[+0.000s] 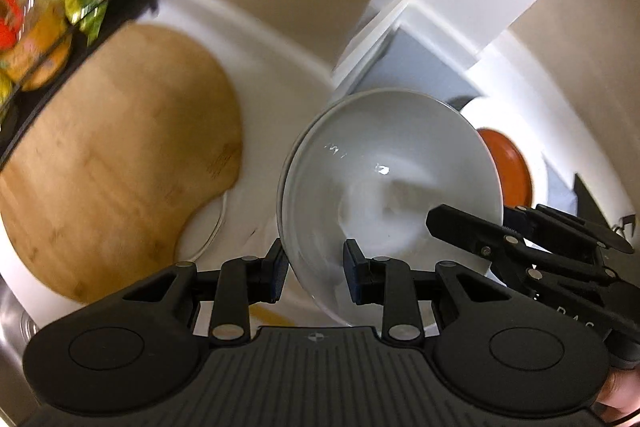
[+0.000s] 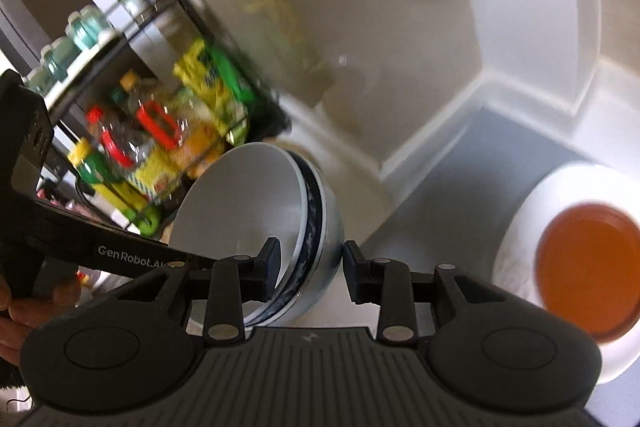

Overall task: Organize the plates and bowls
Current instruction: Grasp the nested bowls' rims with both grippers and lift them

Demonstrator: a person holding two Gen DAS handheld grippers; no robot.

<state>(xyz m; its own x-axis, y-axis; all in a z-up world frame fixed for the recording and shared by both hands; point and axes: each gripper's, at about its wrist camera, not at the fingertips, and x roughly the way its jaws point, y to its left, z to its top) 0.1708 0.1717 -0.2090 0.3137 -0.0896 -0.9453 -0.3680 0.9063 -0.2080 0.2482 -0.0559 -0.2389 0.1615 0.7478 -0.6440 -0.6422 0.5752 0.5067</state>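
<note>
Tongs on your left (image 1: 316, 273) and right (image 2: 310, 273) both pinched the tilted white bowl's (image 1: 384, 183) rim, raised above the counter (image 1: 272, 75); open counter lay between cutting board (image 1: 120, 155) and orange plate (image 2: 588, 267).

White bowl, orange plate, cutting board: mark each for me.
white bowl (image 1: 384, 163), left wrist view, inner wall.
orange plate (image 2: 588, 259), right wrist view, centre of its face.
cutting board (image 1: 120, 163), left wrist view, middle of the wooden top.
</note>
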